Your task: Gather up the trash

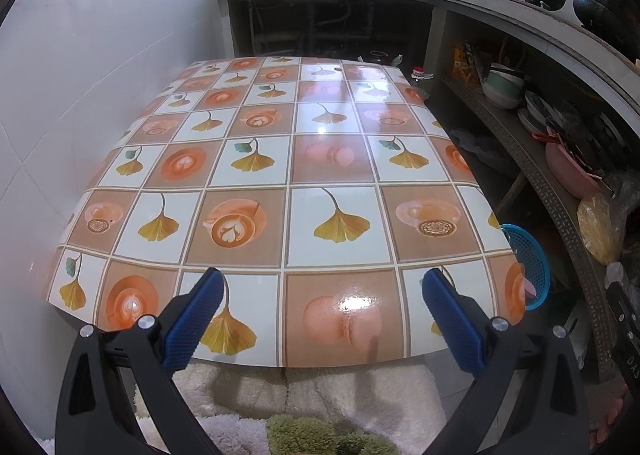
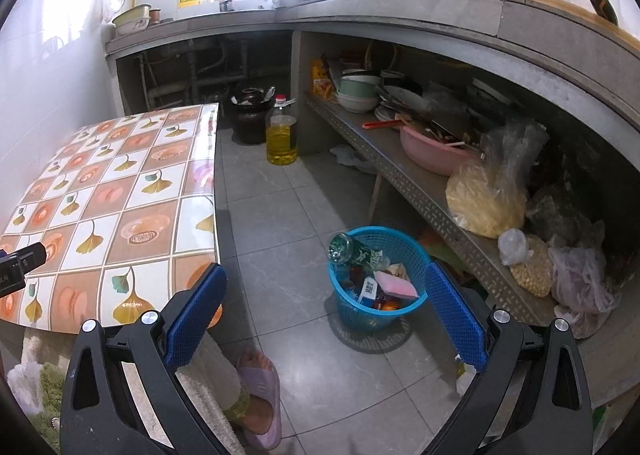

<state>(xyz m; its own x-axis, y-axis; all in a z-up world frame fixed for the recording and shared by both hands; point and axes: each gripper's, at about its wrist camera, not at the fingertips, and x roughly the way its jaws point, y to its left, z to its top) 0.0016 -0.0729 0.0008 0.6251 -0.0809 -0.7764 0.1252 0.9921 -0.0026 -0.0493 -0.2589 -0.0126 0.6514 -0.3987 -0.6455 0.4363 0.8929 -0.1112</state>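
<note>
Since the tabletop (image 1: 320, 159) shows nothing loose on it in the left wrist view, my read is the collecting is done or nearly so, and the step in hand is a final check. To do it well: sweep the far corners and the edge by the wall before calling it finished, and keep the fingers clear of the glossy cloth so they don't drag it. Left gripper (image 1: 320, 319) sits level over the near table edge, pointing straight across the top, jaws spread wide with nothing between them. Blue basket (image 1: 528, 267) is only partly visible past the right table edge, down on the floor.

Right wrist view: right gripper (image 2: 326, 319) is held off the table's right side, tilted down toward the floor, jaws wide apart and empty. The basket (image 2: 376, 307) stands on the floor tiles (image 2: 280, 215) between table and lower shelf (image 2: 420, 191), just ahead of the fingers. Trash is inside it: a green bottle (image 2: 352, 251) leaning on the rim, a pink sponge (image 2: 396, 285), small cartons and wrappers I can't identify. If anything more goes in, drop it from directly above the opening; the bottle already overhangs the rim and a knock could tip it out. A foot in a lilac slipper (image 2: 260, 387) is below the gripper, near the basket, so watch that too.
</note>
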